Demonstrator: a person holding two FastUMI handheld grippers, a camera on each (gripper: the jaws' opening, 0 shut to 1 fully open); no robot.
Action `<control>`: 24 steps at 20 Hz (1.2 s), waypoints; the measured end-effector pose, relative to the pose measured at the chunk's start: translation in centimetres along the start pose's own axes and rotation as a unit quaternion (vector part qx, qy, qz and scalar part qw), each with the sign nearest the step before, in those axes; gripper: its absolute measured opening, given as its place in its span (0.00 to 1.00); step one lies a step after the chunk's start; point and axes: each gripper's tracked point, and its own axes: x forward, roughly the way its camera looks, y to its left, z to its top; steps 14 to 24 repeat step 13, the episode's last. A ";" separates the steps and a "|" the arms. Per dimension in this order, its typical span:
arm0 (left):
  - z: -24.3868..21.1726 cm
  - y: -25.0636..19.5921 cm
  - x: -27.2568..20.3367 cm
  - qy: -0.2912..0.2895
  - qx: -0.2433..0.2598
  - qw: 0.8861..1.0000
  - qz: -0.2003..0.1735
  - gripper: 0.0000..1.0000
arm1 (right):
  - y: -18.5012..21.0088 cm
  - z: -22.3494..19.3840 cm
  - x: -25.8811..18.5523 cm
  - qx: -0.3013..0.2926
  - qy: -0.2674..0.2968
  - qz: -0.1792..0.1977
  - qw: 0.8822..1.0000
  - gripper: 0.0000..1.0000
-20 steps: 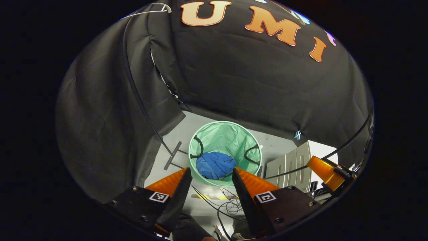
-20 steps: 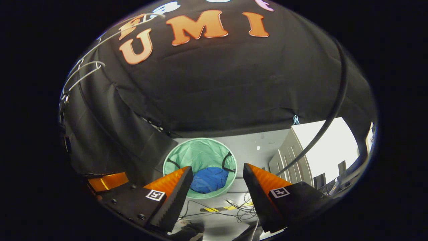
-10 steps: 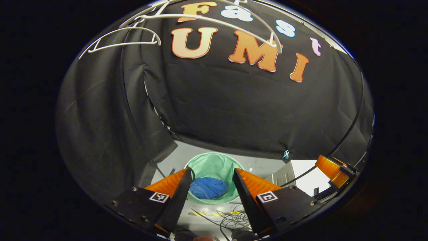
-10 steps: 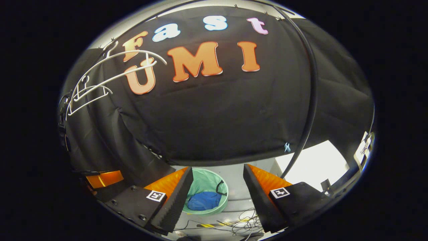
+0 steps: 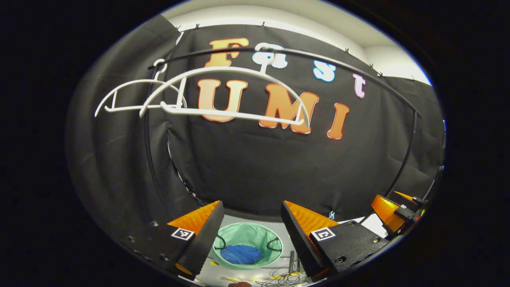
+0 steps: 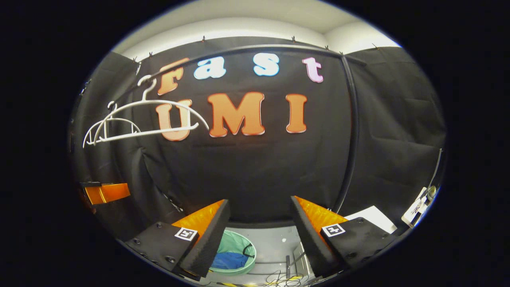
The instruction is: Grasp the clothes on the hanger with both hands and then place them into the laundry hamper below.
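Both my grippers, left (image 5: 250,229) and right (image 6: 259,227), are spread wide and holding nothing, since the blue clothes (image 5: 241,254) already sit in the green hamper (image 5: 255,235) below. The hangers (image 5: 223,95) look bare, I think.

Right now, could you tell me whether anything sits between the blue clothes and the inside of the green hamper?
Nothing visible does: the blue clothes already lie inside the green hamper on the floor. Both hangers on the rail are bare, and the left gripper and right gripper are open, holding nothing.
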 end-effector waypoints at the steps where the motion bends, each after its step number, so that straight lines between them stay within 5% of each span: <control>1: 1.3 0.1 -0.4 -0.014 0.002 1.000 0.000 0.92 | 0.2 1.2 -0.4 -0.003 -0.014 0.003 1.000 1.00; 4: 4.4 0.0 -1.6 -0.057 0.001 0.998 -0.003 0.88 | 1.0 5.1 -1.9 -0.014 -0.062 0.010 0.998 0.89; 6: 6.0 0.2 -2.5 -0.076 0.002 0.997 0.000 0.92 | 1.2 6.8 -2.6 -0.022 -0.084 0.010 0.996 0.97; 8: 7.2 0.4 -3.2 -0.095 0.005 0.995 0.003 0.88 | 1.1 7.5 -3.4 -0.021 -0.094 0.012 0.995 0.89; 10: 7.9 0.8 -3.9 -0.111 0.013 0.994 0.011 0.89 | 0.9 7.9 -3.7 -0.019 -0.105 0.008 0.994 0.89; 11: 8.1 0.9 -4.2 -0.116 0.019 0.993 0.015 0.89 | 0.6 8.0 -3.8 -0.020 -0.109 0.006 0.994 0.97; 24: 8.0 0.9 -4.4 -0.119 0.026 0.992 0.019 0.89 | 0.3 7.7 -3.8 -0.022 -0.110 0.003 0.994 0.97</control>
